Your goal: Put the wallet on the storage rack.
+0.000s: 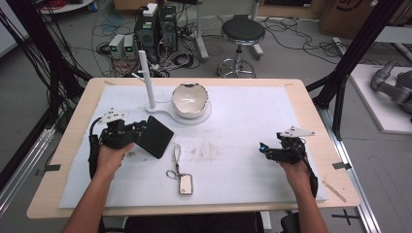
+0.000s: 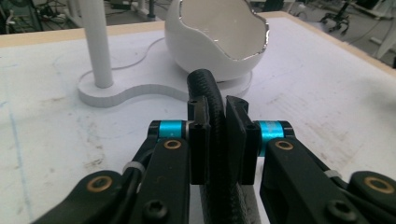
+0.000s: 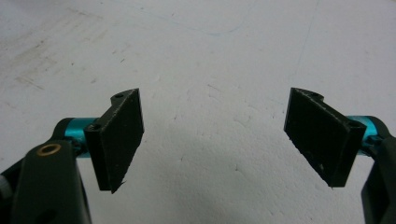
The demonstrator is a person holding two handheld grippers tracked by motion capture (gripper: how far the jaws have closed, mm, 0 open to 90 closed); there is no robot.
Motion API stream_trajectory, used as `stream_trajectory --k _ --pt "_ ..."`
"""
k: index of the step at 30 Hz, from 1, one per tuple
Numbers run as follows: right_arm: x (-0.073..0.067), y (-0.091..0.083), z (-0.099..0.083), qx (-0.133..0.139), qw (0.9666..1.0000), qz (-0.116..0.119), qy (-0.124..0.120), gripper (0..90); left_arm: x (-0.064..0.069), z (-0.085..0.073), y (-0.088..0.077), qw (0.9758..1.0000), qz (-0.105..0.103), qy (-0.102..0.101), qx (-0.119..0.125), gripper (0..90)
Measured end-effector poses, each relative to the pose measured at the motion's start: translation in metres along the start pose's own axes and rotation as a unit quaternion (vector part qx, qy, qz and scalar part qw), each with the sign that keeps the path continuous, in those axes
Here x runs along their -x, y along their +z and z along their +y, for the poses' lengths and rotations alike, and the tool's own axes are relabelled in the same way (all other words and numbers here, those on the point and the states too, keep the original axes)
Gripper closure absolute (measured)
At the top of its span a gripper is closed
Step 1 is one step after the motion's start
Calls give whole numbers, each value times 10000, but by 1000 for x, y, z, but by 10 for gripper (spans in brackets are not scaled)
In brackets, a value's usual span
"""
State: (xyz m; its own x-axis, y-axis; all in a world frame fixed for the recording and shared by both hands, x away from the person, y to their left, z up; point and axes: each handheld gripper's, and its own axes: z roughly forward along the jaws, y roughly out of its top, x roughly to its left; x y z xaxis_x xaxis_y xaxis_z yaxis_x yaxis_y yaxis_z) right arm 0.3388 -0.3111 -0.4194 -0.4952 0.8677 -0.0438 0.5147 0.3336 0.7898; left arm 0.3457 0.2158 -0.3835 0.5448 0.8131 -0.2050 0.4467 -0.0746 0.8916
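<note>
The left gripper pinches the flat black leather wallet, lifted off the white mat; putting it down is left; the right gripper waits wide open, holding nothing.

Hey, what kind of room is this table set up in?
Most likely a robotics or research lab, not a home. Computer towers stand on the floor amid tangled cables, a round stool stands behind the table, and a grey robot arm rests at the right edge.
</note>
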Motion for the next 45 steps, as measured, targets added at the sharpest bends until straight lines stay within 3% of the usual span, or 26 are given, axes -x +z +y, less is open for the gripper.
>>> stream_trajectory --k 1,9,15,17,20,24,25,26,28,29,30,31,38,42,45 --pt "0 0 0 4 10000 1 -6 202 0 0 1 9999 -148 -67 54 767" --pt "0 -1 0 11 10000 -3 8 202 3 -1 6 9988 -430 -170 150 665" --pt "0 -1 0 30 10000 0 8 202 3 -3 5 9990 -346 -215 158 601" --pt "0 -1 0 20 10000 17 7 202 0 -7 5 9971 -533 -422 331 567" --pt "0 0 0 31 10000 19 -11 202 0 -9 6 9965 -569 -478 393 569" --pt "0 0 1 20 10000 17 -35 201 1 -10 6 9961 -618 -392 492 618" --pt "-1 0 1 18 10000 15 -14 201 3 -11 8 9962 -635 -210 561 627" --pt "-1 0 1 18 10000 15 -14 201 3 -11 8 9962 -635 -210 561 632" --pt "0 0 1 20 10000 20 -11 202 7 -11 9 9969 -520 -4 593 636" --pt "0 0 1 19 10000 17 -15 202 10 -12 9 9977 -289 192 590 622" --pt "0 0 1 19 10000 17 -15 202 10 -12 9 9977 -289 192 590 607" --pt "0 0 0 21 10000 31 1 201 11 -12 10 9980 -121 263 571 584" --pt "0 0 0 21 10000 45 4 201 7 -17 9 9984 152 116 538 543" --pt "-1 0 1 19 10000 46 -13 202 4 -18 7 9980 36 -80 628 610" --pt "-2 1 2 12 10000 84 1 202 6 -16 7 9980 52 -41 624 696"
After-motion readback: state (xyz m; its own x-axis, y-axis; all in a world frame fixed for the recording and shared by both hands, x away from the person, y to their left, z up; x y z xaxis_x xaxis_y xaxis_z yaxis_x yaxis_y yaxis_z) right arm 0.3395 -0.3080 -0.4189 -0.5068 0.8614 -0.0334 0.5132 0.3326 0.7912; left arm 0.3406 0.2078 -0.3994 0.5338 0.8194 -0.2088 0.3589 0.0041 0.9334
